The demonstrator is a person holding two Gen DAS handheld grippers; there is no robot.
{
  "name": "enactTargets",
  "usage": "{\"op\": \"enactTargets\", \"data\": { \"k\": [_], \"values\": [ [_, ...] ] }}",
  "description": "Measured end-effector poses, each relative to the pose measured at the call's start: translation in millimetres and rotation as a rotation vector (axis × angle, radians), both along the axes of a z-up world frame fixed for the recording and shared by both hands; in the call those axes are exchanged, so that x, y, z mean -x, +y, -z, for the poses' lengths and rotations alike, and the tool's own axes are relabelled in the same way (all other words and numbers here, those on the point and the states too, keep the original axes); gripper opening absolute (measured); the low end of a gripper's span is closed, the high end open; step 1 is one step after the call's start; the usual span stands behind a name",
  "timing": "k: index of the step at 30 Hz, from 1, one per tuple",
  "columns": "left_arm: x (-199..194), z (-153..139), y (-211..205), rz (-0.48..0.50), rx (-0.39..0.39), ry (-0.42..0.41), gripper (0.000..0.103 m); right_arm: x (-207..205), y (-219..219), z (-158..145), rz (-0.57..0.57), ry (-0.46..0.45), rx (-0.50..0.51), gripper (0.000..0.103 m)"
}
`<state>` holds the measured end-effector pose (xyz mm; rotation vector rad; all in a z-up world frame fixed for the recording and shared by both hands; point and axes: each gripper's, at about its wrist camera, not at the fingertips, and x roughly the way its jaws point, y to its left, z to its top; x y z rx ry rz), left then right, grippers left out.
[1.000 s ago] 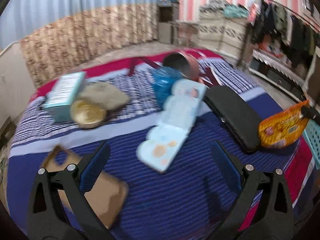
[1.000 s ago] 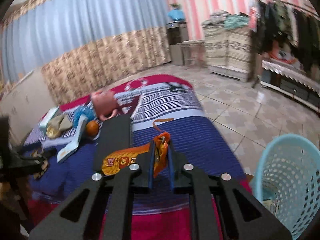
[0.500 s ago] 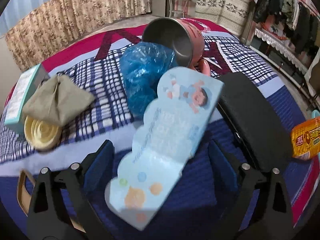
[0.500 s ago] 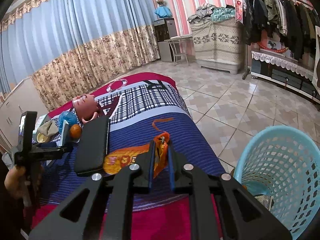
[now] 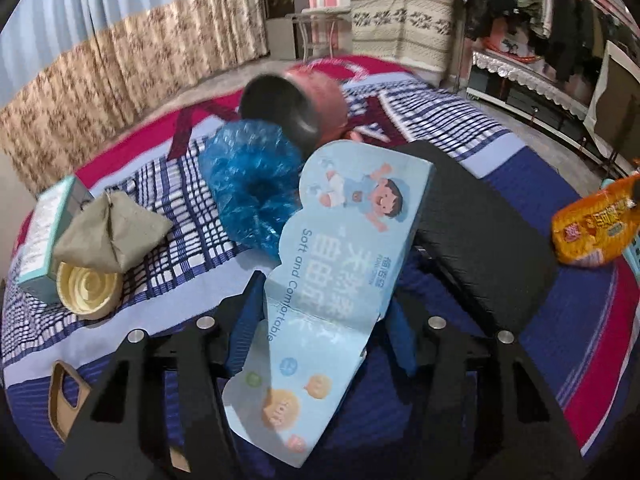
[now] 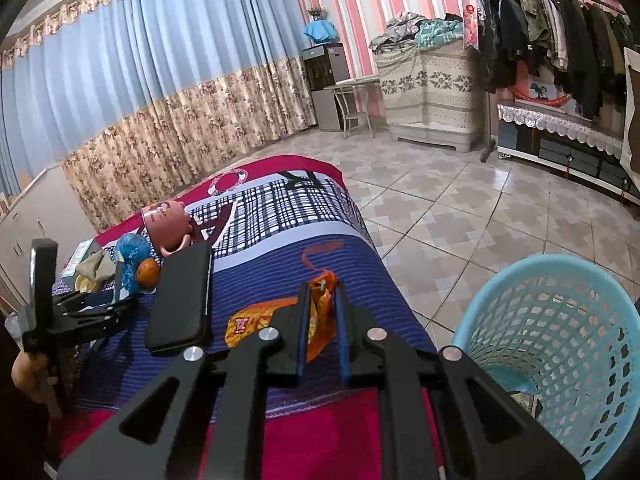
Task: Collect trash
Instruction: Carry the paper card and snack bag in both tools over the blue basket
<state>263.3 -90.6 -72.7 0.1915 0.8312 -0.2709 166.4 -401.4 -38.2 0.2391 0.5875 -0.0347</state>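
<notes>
Left wrist view: the left hand-held gripper (image 5: 320, 308) is closing, and the pale blue card package (image 5: 340, 264) lies lengthwise between its blue pads, which stand at the package's edges (whether they already press on it cannot be told). The package rests on the bed (image 5: 460, 380), on the striped blue part of the cover. Just behind it sits a crumpled blue plastic bag (image 5: 250, 184), and behind that a pink mug (image 5: 304, 100) lies on its side, mouth toward the camera. To the left are a folded olive cloth (image 5: 108, 232), a round cream lid (image 5: 86, 288) and a teal box (image 5: 44, 232). A long black case (image 5: 480, 232) lies to the right of the package.

Right wrist view: the right hand-held gripper (image 6: 322, 300) is clenched on an orange snack wrapper (image 6: 320, 312), whose body hangs over the bed's near edge. A light blue mesh basket (image 6: 560, 340) stands on the tiled floor (image 6: 480, 220) just right of the bed. Farther off, an orange fruit (image 6: 148, 271) sits beside the black case, and a clothes rack (image 6: 560, 32) lines the far wall.
</notes>
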Motion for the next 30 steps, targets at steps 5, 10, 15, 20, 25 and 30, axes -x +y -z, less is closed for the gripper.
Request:
{"op": "enactTargets", "data": {
  "k": [5, 10, 15, 20, 25, 30],
  "values": [
    [21.3, -29.2, -9.2, -0.007, 0.037, -0.061, 0.055, 6.8, -9.0, -3.6, 0.017, -0.016, 0.005, 0.012],
    [35.8, -67.3, -41.9, 0.032, 0.096, -0.131, 0.055, 23.0, -30.1, -15.3, 0.083, -0.056, 0.004, 0.012],
    [46.3, -89.6, -103.7, 0.137, 0.116, -0.169, 0.055, 51.0, -54.7, -34.7, 0.172, -0.110, 0.060, 0.012],
    [62.5, -104.6, -162.0, 0.239, 0.146, -0.194, 0.055, 79.8, -89.7, -45.3, 0.293, -0.132, 0.103, 0.012],
    [80.1, -111.0, -224.0, 0.338, 0.158, -0.211, 0.055, 97.4, -130.5, -33.2, 0.406, -0.090, 0.099, 0.012],
    [84.9, -107.5, -264.8, 0.392, 0.172, -0.187, 0.055, 108.7, -156.8, -21.7, 0.462, -0.067, 0.080, 0.012]
  ]
}}
